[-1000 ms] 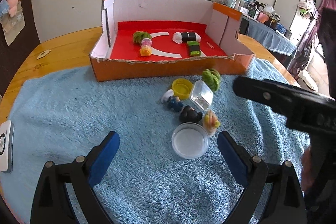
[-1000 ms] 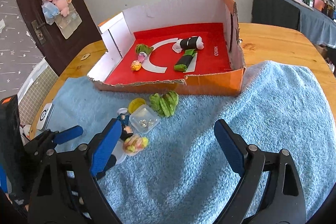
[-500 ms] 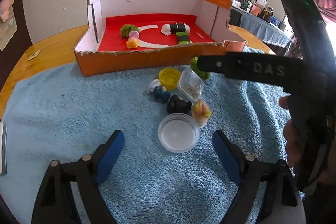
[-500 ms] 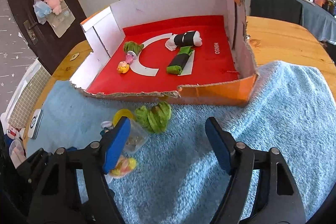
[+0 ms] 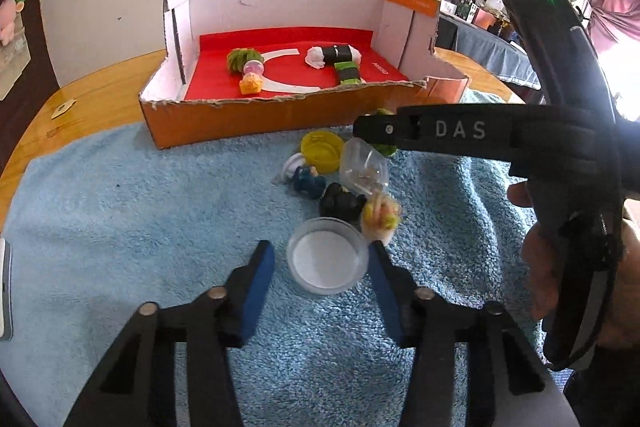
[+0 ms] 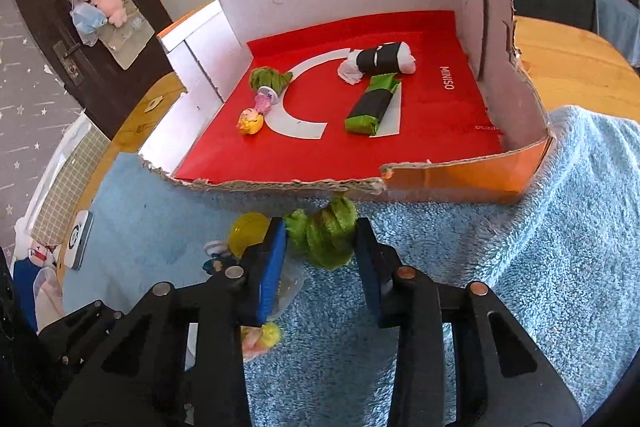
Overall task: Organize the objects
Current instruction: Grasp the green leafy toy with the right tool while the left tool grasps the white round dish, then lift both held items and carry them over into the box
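Note:
On the blue towel (image 5: 120, 211) lies a cluster of small toys. My left gripper (image 5: 320, 247) straddles a clear round cup (image 5: 327, 261); its jaws are closing, with a sliver of towel still showing at the left pad. My right gripper (image 6: 320, 227) is closing too, and its blue pads touch both sides of a green fuzzy bundle (image 6: 328, 239) in front of the orange cardboard box (image 6: 460, 179). One black finger (image 5: 400, 131) of the right tool crosses the left wrist view, hiding most of that bundle.
Beside the cup lie a yellow-pink toy (image 5: 380, 217), a black figure (image 5: 340, 203), a blue figure (image 5: 308, 183), a clear small box (image 5: 364, 171) and a yellow cap (image 5: 320, 151). The box's red floor (image 6: 440, 115) holds two wrapped rolls, a green bundle and two tiny toys. A hand (image 5: 540, 267) grips the right tool.
Both pairs of jaws have narrowed a lot. The right gripper moved forward and down onto the green bundle. The left jaws drew in around the clear cup.

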The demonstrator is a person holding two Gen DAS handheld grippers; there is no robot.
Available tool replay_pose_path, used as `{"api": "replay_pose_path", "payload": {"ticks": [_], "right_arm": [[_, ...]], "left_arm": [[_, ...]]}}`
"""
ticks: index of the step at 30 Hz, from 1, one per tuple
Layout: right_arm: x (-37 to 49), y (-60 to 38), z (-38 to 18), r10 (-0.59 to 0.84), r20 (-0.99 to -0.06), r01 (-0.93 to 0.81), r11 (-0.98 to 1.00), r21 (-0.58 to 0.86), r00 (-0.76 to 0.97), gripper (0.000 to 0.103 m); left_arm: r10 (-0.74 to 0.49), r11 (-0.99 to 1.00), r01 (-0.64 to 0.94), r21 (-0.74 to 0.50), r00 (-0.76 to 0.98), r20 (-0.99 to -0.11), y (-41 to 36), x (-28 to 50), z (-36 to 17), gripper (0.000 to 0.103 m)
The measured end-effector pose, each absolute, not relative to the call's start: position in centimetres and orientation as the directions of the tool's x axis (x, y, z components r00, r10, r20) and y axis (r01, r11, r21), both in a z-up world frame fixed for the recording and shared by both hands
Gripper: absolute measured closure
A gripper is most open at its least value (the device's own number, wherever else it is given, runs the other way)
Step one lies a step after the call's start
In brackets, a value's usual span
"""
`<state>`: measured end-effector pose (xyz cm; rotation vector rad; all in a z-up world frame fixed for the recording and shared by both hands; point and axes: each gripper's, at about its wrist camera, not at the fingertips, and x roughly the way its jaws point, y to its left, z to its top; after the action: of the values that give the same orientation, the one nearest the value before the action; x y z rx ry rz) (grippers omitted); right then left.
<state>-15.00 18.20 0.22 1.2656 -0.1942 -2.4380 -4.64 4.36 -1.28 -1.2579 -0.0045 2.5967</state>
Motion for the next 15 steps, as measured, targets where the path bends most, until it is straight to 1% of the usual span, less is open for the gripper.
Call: {"api": "replay_pose_path", "payload": {"ticks": [1,15], "right_arm": [[-14.9,18.3,0.3,-0.401,-0.754,0.274,-0.915,0.297,-0.52,0.071],[-12.5,19.2,2.3,-0.431,-0.718,0.294,-0.901,0.318,-0.546,0.071]], "left_arm": [[0.232,-0.967,-0.227,-0.115,-0.594,-0.77,4.4,-4.6,-1.2,0.06],[0.228,-0.971,-0.202,-0.126,-0.628,-0.744,3.4,-4.3,0.1,0.06]]}}
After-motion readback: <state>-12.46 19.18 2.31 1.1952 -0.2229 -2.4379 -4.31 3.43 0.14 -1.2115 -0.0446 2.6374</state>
